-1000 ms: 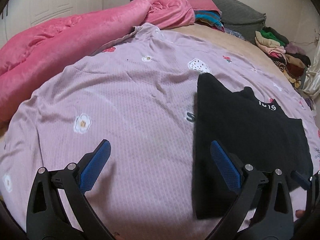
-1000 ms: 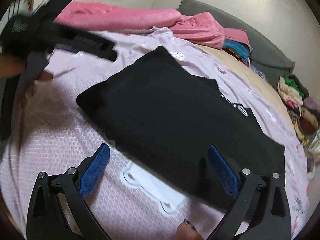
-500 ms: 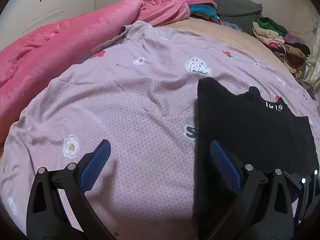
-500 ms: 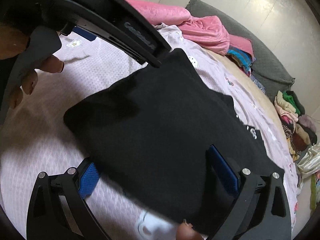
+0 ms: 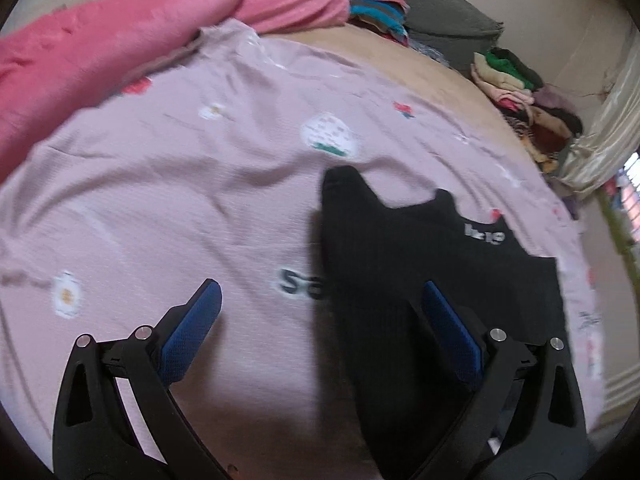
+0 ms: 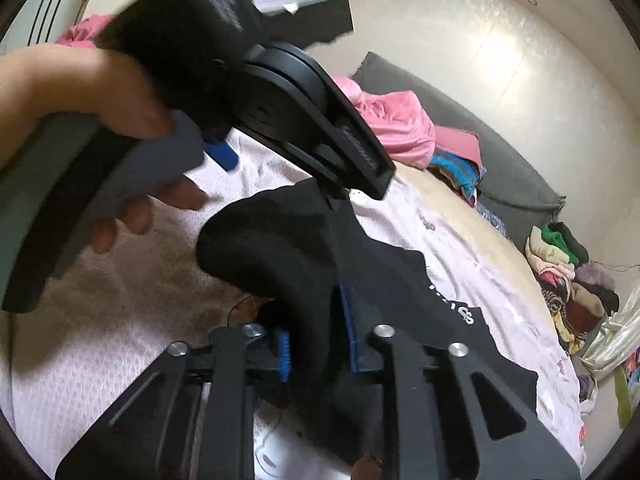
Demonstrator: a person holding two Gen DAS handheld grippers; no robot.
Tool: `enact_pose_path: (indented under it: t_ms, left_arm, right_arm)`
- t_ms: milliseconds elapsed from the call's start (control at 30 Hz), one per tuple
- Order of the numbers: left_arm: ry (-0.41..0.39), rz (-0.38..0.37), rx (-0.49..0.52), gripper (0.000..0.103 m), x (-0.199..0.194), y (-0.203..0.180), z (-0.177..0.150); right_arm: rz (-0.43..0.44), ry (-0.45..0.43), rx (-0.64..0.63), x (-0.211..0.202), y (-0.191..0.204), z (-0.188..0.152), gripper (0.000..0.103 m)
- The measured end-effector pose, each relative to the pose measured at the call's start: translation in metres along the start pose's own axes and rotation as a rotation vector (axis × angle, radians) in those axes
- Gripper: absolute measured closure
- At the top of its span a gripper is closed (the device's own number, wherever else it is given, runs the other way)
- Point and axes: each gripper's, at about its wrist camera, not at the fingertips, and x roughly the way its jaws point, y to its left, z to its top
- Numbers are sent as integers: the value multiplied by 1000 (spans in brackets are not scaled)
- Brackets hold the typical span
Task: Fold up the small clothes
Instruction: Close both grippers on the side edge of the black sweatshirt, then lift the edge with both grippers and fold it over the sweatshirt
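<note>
black garment [image 6: 304,256] one, right gripper [image 6: 316,344] jaws pinching it, left gripper [image 5: 320,316] jaws apart

The right gripper [image 6: 316,336] is pinching a raised fold of the black garment [image 6: 288,256], its blue pads [image 6: 347,332] pressing in from both sides. The cloth is trailing rightward over the lilac sheet [image 6: 472,264]. Above it, a hand [image 6: 100,92] is gripping the left gripper [image 6: 320,128], its fingertips hidden
</note>
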Motion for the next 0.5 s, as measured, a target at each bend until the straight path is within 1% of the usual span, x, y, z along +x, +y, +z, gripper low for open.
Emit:
enact_pose_path:
  t_ms: [133,167,233,267,300,333,367,433,467,500]
  left_arm:
    - [57,-32,-37,10,13,-8,0]
    - [61,-71,-58,10,16,-11,-1]
    - [71,-120,-84,10,19,-18,-2]
    - [74,-133,-85,10,19,-23,-3]
    - [71,-136,-79,13,19,-28,-3]
    - [61,-143,-64,23,17,-35,-3]
    - [52,-161,-52,29,15,-43,-4]
    - [52,-207,-49,50,11,-55,-4]
    - [52,-228,-42,54,8,-64,-4]
    - [46,-230,-25,58,5,-73,-4]
  right_arm:
    - [11,-15,27,-13,-9,-3,91]
    - [11,-23,36,-16,-12,-4,92]
    - [2,-41,61,-25,-20,-5,93]
    - [-1,-47,72,-29,-22,-6,93]
    - [-4,-52,89,-33,-28,-7,94]
    - [-6,-57,106,-38,-32,-8,94]
    - [-10,-61,121,-42,-36,-9,95]
    - [-25,-65,147,-50,-44,-12,96]
    - [-33,-69,159,-54,-49,-15,96]
    - [-39,-72,166,-54,-54,-18,96]
